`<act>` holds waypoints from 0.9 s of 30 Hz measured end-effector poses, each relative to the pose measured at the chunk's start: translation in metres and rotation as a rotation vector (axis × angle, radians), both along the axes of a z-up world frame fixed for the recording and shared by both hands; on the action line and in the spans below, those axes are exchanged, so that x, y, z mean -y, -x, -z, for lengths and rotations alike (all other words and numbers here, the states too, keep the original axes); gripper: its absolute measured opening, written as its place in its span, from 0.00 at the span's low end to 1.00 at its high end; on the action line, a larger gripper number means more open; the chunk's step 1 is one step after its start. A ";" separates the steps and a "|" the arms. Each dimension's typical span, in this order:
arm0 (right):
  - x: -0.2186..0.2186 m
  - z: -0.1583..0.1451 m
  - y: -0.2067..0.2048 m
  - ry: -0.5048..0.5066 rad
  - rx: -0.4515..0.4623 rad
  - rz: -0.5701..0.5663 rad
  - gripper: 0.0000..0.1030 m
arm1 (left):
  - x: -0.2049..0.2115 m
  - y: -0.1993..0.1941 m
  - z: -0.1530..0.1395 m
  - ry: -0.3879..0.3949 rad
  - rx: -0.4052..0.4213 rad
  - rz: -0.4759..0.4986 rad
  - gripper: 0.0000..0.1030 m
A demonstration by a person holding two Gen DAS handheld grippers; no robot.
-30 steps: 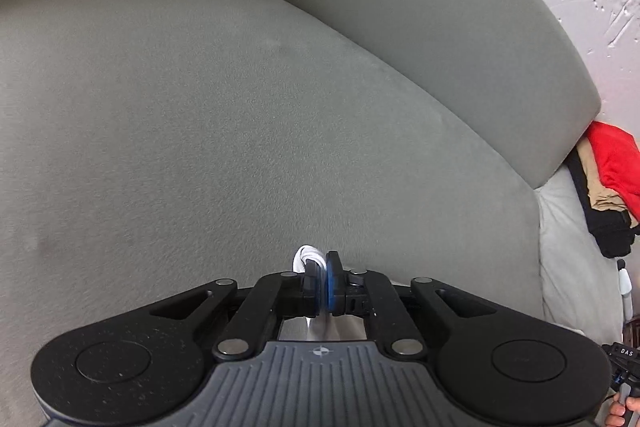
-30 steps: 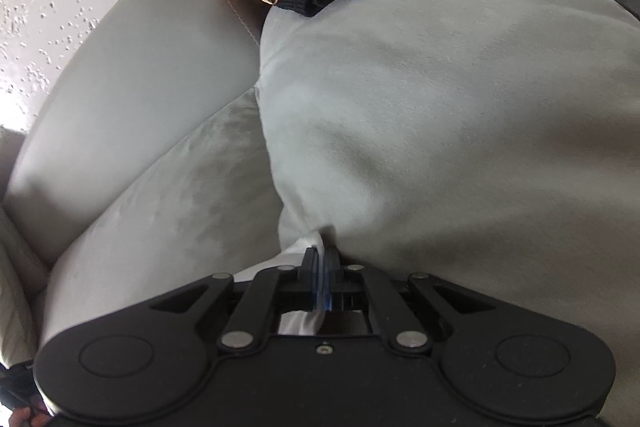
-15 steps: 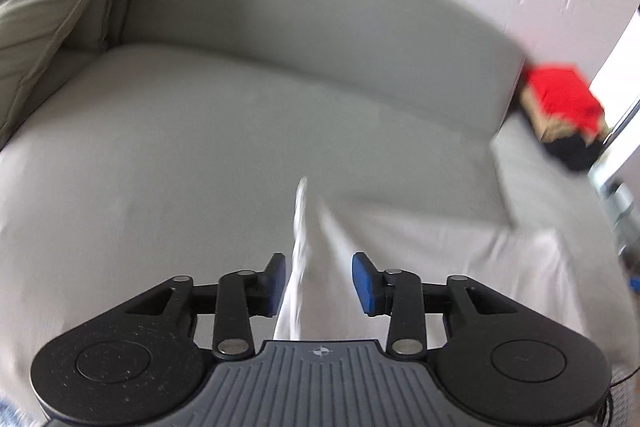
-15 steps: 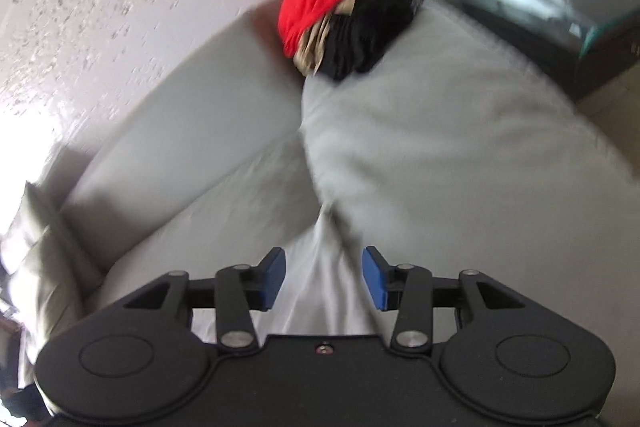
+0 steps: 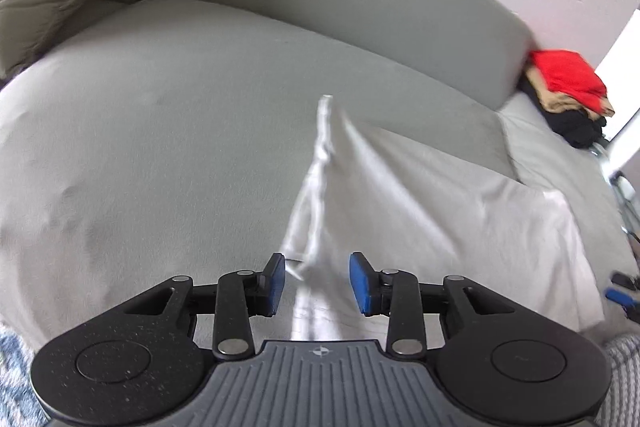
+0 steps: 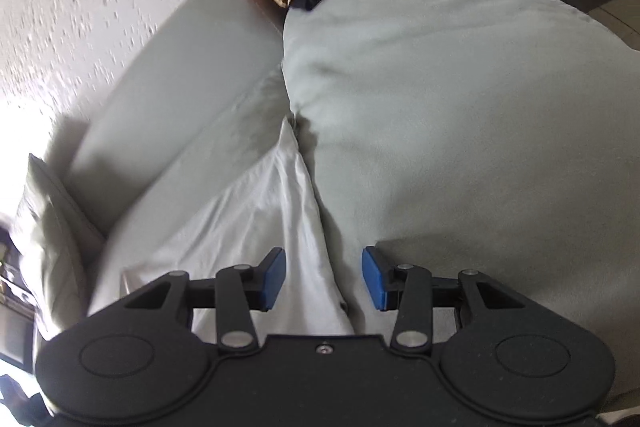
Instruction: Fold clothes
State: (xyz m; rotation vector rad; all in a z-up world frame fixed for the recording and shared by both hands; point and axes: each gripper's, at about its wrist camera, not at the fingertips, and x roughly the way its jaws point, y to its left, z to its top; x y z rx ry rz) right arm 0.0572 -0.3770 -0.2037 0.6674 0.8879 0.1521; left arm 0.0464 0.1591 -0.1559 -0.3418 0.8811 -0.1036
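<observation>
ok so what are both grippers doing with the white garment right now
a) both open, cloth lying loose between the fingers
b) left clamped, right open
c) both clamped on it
a: the left gripper and right gripper both stand open, and the white garment lies loose on the grey sofa.

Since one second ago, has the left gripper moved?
Yes. The left gripper has opened and pulled back from the sofa backrest, releasing the white garment, which now lies spread on the seat.
</observation>
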 end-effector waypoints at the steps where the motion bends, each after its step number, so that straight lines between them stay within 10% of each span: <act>1: 0.002 0.001 0.000 -0.017 -0.005 0.005 0.39 | -0.001 -0.001 0.002 0.017 -0.009 0.001 0.32; 15: -0.013 0.008 -0.029 0.074 -0.139 -0.105 0.31 | -0.027 -0.017 0.021 0.270 -0.178 -0.125 0.31; 27: -0.021 0.008 -0.025 0.131 -0.163 -0.167 0.19 | -0.010 -0.021 0.013 0.091 -0.177 -0.097 0.32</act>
